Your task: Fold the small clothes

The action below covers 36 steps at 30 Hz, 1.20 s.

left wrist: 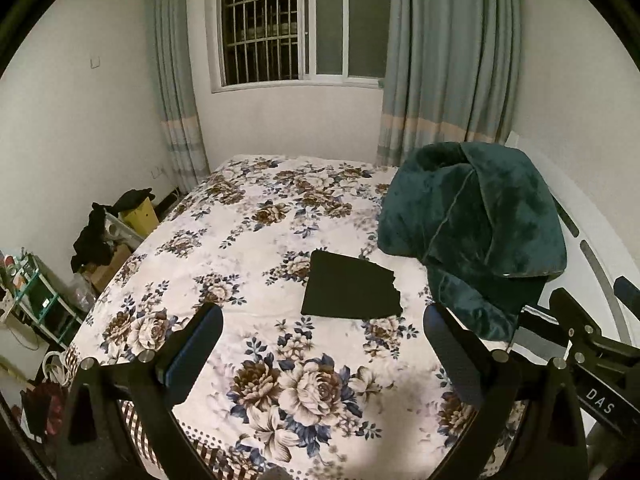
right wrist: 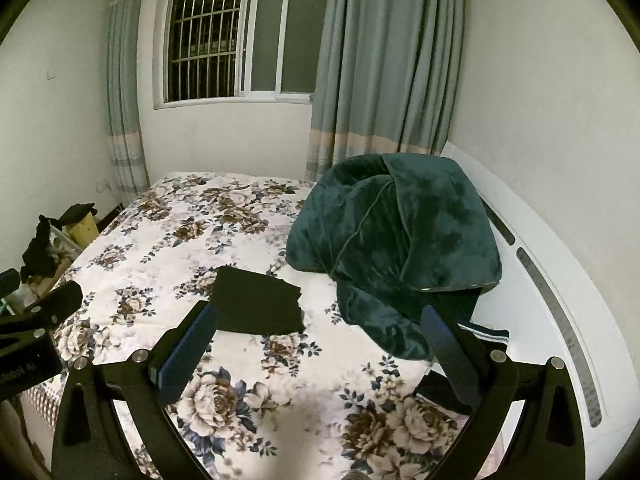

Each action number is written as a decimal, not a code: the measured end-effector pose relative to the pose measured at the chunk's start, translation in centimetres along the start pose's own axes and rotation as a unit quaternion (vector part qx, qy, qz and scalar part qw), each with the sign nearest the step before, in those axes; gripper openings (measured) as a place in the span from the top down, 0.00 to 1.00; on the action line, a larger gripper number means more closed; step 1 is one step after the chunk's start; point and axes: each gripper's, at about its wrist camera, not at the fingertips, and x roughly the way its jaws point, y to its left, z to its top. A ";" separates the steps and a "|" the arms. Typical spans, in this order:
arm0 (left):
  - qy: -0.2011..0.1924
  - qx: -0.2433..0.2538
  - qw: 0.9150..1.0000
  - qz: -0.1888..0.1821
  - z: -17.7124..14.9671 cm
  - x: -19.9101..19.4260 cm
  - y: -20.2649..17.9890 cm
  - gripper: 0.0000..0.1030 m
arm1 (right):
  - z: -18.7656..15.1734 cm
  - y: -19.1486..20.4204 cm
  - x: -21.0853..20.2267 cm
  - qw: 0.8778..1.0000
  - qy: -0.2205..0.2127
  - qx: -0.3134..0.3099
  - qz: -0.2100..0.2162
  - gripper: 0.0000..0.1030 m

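Observation:
A small black garment (left wrist: 349,287) lies folded flat on the floral bedsheet (left wrist: 248,232), near the middle of the bed; the right wrist view shows the same black garment (right wrist: 258,300) just beyond the left fingertip. My left gripper (left wrist: 322,328) hangs above the bed's near part, open, nothing between its fingers. My right gripper (right wrist: 320,328) is open too and holds nothing. Another dark garment with a white striped band (right wrist: 484,334) pokes out from under the green blanket, behind the right finger.
A heaped dark green plush blanket (left wrist: 472,232) fills the bed's right side against the white headboard (right wrist: 560,300). Clutter, boxes and dark clothes (left wrist: 96,236) stand on the floor left of the bed. Curtains and a barred window (left wrist: 280,28) are behind.

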 end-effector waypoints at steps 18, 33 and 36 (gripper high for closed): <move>-0.001 0.000 1.000 -0.002 -0.7 -1.1 -0.3 0.00 | 0.2 -1.0 -0.4 1.000 0.006 -0.003 0.008 0.00; -0.002 0.000 1.000 0.000 -1.0 -1.3 -0.4 0.00 | 0.1 -0.7 -0.8 1.000 0.004 0.000 0.011 0.00; -0.003 -0.001 1.000 0.000 -0.9 -1.3 -0.4 0.00 | 0.1 -0.6 -0.7 1.000 0.004 0.000 0.011 0.00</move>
